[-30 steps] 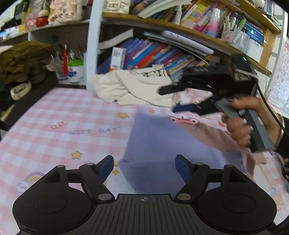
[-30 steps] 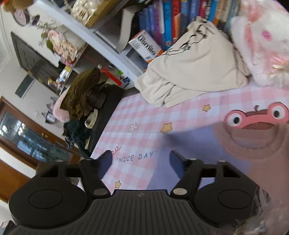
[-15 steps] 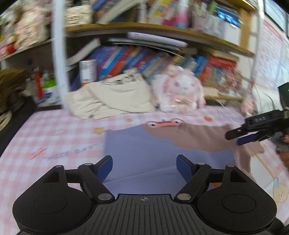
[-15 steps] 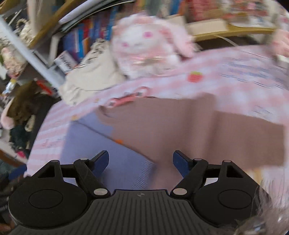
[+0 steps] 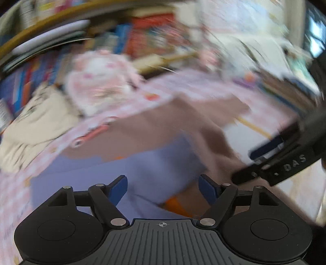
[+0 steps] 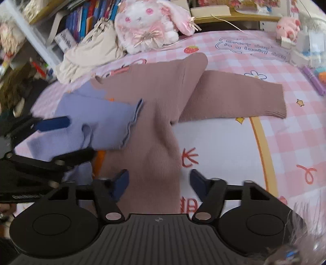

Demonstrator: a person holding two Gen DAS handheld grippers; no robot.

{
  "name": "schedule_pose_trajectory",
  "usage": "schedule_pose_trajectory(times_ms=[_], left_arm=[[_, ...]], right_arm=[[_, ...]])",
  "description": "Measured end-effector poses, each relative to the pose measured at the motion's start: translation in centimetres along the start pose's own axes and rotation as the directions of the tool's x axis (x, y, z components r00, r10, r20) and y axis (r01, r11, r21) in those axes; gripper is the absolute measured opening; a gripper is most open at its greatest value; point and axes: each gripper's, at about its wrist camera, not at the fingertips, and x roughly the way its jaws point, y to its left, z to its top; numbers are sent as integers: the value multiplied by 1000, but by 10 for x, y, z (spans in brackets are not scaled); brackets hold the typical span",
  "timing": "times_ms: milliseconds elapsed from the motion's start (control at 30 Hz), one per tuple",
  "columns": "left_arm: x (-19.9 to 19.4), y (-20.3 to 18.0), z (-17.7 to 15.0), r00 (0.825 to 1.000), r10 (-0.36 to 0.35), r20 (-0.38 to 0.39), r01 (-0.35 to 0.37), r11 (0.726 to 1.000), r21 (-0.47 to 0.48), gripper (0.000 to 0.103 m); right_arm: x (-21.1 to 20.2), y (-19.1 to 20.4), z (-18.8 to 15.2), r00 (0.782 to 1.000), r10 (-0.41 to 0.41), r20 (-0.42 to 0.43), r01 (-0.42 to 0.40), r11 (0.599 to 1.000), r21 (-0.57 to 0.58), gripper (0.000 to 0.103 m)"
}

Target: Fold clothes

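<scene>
A sweater lies flat on the pink checked cover, half brown (image 6: 163, 91) and half lavender (image 6: 95, 116). Its brown sleeve (image 6: 244, 97) stretches out to the right. The lavender sleeve lies folded over the body, its ruffled cuff (image 6: 132, 118) at the middle. My right gripper (image 6: 160, 181) is open and hovers over the brown lower body. At the left of the right wrist view, my left gripper (image 6: 67, 140) is open, its fingers on either side of lavender cloth. The left wrist view is motion-blurred: left gripper (image 5: 163, 184) open over the lavender part (image 5: 122, 169), right gripper (image 5: 264, 163) at the right.
A cream garment (image 6: 91, 53) and a white-and-pink plush bunny (image 6: 150, 24) sit at the back against a bookshelf (image 6: 85, 18). Purple pens (image 6: 313, 79) and a small pink plush (image 6: 287, 26) lie at the far right. The checked cover (image 6: 264, 152) spreads to the right.
Both grippers have swung to the right over the sweater. The left is still moving fast and its view has blurred. The right now hangs low over the brown body. Both remain open.
</scene>
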Motion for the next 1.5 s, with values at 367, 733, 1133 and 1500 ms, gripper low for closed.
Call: schedule_pose_trajectory(times_ms=[367, 733, 1133, 1500], left_arm=[[33, -39, 2, 997, 69, 20, -72, 971, 229, 16], [-55, 133, -4, 949, 280, 145, -214, 909, -358, 4], [-147, 345, -129, 700, 694, -167, -623, 481, -617, 4], [-146, 378, -177, 662, 708, -247, -664, 401, -631, 4]], right_arm=[[0, 10, -13, 997, -50, -51, 43, 991, -129, 46], [7, 29, -17, 990, -134, -45, 121, 968, -221, 48], [14, 39, -11, 983, -180, -44, 170, 969, -178, 48], [26, 48, 0, 981, -192, -25, 187, 973, -134, 45]])
